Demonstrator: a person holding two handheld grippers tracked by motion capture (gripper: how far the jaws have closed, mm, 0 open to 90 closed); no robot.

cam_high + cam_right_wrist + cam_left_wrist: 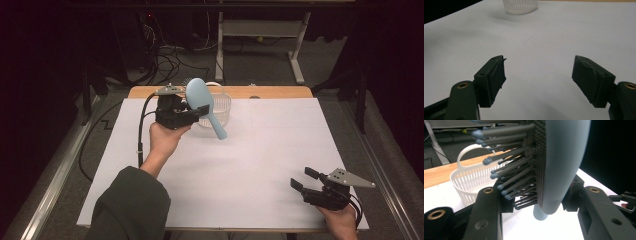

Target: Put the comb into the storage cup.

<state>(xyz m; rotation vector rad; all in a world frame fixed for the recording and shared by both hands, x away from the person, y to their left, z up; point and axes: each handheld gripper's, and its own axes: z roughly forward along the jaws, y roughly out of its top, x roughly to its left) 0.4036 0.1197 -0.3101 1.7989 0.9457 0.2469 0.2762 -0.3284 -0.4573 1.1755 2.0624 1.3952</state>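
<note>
White paper covers the surface [240, 165]. At upper centre of the high view, the left claw [192, 111] clamps a blue hairbrush [202, 100] by its head, just beside a white basket [220, 107]. At lower right, the right claw [305, 179] gapes wide, holding nothing.

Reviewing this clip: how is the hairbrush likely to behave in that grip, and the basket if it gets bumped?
The hairbrush looks stiff: its handle sticks out unsupported below the left gripper without sagging. Its smooth rounded back may slip or pivot, since the jaws clamp across the head, one on the bristles. The basket is thin slotted plastic, so probably light and apt to slide if bumped.
</note>
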